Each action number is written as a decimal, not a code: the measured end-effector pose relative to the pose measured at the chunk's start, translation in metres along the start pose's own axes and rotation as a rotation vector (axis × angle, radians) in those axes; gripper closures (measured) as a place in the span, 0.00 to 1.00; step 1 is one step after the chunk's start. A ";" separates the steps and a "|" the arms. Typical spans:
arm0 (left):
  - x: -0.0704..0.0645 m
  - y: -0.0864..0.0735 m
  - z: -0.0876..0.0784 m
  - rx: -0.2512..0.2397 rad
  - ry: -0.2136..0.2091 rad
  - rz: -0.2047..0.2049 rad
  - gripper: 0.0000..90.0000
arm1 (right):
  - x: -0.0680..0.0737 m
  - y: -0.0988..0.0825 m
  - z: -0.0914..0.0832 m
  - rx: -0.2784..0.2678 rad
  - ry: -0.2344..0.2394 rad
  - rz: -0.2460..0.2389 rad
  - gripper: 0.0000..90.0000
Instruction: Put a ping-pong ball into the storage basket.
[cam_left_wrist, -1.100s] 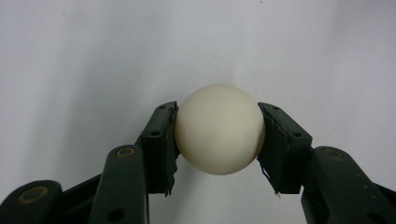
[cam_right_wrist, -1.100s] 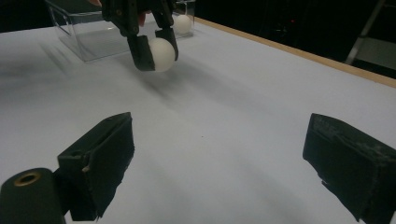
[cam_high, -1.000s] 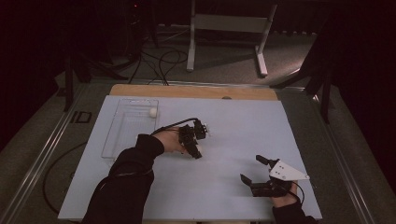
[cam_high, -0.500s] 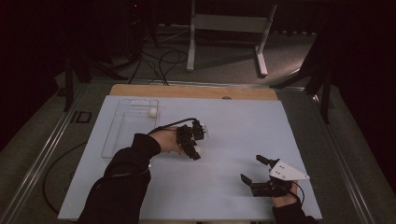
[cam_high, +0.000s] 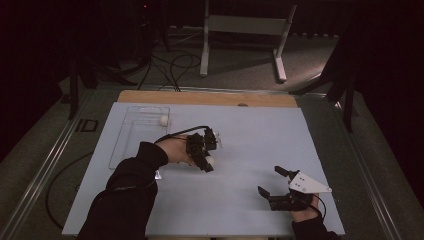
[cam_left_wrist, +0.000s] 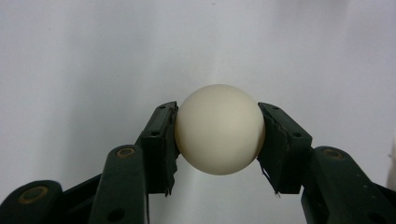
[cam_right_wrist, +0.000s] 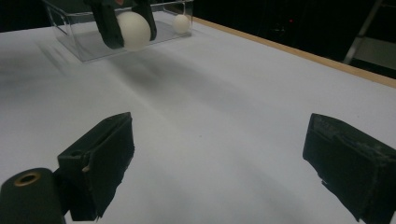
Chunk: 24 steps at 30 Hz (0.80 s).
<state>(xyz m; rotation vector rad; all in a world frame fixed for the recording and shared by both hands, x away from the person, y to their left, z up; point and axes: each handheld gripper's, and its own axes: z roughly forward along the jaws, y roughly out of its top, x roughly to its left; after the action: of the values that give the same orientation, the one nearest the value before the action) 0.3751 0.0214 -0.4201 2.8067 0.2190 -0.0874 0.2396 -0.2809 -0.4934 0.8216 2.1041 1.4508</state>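
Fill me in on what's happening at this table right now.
A person works with a gripper in each hand. The left gripper is shut on a white ball, held near the middle of the white table. A second white ball sits in the clear tray at the far left. The right gripper rests open near the front right, holding nothing.

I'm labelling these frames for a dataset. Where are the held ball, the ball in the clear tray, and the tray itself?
held ball (cam_left_wrist: 219, 129): left gripper view, middle of its front face.
ball in the tray (cam_high: 163, 120): high view, its centre.
clear tray (cam_high: 134, 145): high view, bare floor of the tray.
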 end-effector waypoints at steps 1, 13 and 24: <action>-0.001 0.000 -0.002 -0.006 -0.003 -0.001 0.58 | 0.000 0.000 0.000 -0.001 0.001 -0.002 0.10; -0.003 -0.005 -0.025 -0.048 0.011 0.016 0.58 | 0.001 0.000 0.000 0.000 0.002 -0.001 0.10; -0.007 -0.007 -0.034 -0.042 0.020 0.038 0.58 | 0.001 0.001 0.000 0.001 0.002 -0.001 0.10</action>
<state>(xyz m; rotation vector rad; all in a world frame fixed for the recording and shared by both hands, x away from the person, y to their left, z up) 0.3687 0.0375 -0.3895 2.7692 0.1697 -0.0459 0.2391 -0.2804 -0.4929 0.8198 2.1068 1.4504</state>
